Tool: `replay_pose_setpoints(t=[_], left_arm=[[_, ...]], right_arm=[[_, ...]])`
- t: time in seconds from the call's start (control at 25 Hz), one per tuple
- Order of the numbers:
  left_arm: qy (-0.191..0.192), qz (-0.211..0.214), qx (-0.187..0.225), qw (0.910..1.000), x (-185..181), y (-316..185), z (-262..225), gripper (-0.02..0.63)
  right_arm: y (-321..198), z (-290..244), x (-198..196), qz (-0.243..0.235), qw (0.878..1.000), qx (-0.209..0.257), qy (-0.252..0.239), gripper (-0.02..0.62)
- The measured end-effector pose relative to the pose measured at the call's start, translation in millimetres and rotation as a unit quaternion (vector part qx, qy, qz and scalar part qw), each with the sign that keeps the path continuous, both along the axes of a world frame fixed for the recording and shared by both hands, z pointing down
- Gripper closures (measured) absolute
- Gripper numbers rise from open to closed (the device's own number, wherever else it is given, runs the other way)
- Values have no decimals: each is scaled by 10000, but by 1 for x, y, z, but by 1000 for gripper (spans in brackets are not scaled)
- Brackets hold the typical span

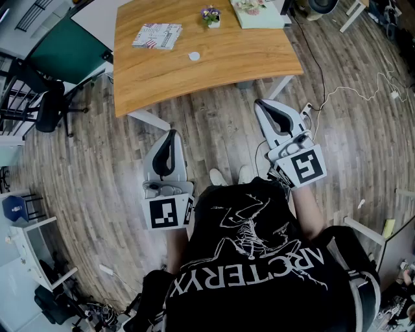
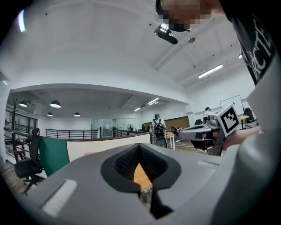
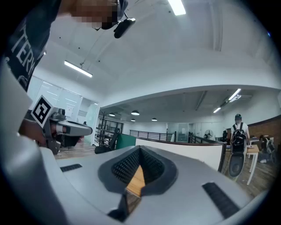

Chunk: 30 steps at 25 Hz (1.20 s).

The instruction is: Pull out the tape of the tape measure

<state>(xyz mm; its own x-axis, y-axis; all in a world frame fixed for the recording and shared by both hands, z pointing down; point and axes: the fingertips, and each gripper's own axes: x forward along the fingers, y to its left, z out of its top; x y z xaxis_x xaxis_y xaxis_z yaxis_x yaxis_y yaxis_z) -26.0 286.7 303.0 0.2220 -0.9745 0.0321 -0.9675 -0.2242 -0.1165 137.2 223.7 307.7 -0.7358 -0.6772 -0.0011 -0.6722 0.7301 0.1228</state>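
Presently the left gripper [image 1: 170, 139] and right gripper [image 1: 264, 107] are held shut, empty, mid-frame; a booklet [image 1: 157, 35], flower pot [image 1: 211, 16] and white disc [image 1: 194, 56] are seen on the table [image 1: 253, 58] above.

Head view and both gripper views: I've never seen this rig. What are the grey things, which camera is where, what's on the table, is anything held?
No robot here: a person holds a grey two-jaw tool in each hand. The head view looks down from the person's head and shows the left gripper and right gripper over the wooden floor, short of the table. Each gripper view rides on its gripper and looks along its jaws. Both pairs of jaws are shut, with nothing between them. On the table lie a patterned booklet, a small white round thing, a little flower pot and a pale book. The round thing may be the tape measure; it is too small to tell.
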Motion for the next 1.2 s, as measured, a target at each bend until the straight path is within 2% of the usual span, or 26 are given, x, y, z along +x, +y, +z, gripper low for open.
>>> replay_pose_setpoints(t=[0.32, 0.56, 0.84, 1.2], left_arm=[[68, 49, -110, 9999, 4, -4, 11, 594], [61, -33, -113, 9999, 6, -6, 11, 594], [83, -255, -5, 9996, 17, -13, 9, 594], [35, -274, -120, 9995, 35, -36, 19, 594]], right_arm=[[-4, 6, 0, -47, 9999, -108, 29, 589], [1, -1, -5, -372, 9991, 88, -175, 588], [-9, -1, 6, -480, 9985, 245, -77, 588], [-40, 13, 24, -484, 9987, -39, -139, 588]])
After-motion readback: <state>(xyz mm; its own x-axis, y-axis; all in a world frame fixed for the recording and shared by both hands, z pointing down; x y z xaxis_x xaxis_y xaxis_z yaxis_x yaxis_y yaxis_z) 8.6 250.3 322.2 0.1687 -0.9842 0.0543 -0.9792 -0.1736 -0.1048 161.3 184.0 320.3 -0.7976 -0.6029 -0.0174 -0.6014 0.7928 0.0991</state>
